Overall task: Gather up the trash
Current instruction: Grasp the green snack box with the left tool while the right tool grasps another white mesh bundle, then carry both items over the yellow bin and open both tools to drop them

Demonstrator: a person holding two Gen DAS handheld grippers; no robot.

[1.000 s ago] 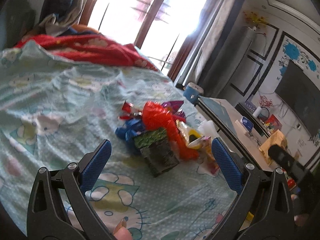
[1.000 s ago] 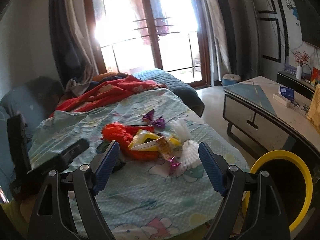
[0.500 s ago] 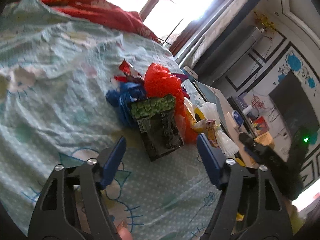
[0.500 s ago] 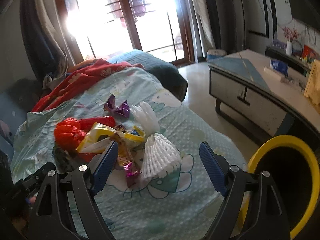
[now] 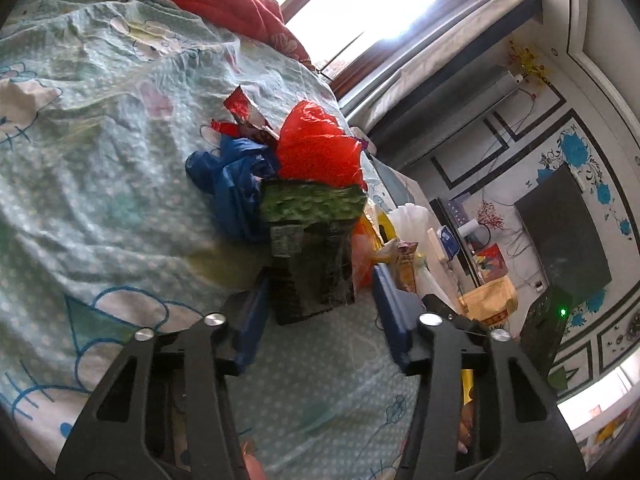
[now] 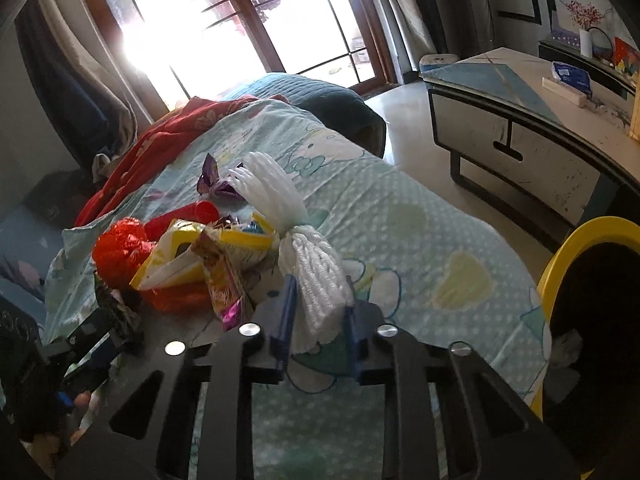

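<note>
Trash pile on the bed [image 6: 400,220]. Right hand-held gripper [image 6: 318,316] closes, its jaws pinching the white foam net [image 6: 316,276]; left hand-held gripper [image 5: 320,304] closes around the dark green-topped packet [image 5: 312,264], right pad apart.

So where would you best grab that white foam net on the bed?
At its near bulging end, coming low from the bed's edge. The foam net is soft and pinched at the middle, so it squashes easily; the right gripper is closing there now.

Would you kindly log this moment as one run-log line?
left gripper: closing around dark snack bag | right gripper: closing on white foam net | yellow bin: beside bed, waiting
</note>
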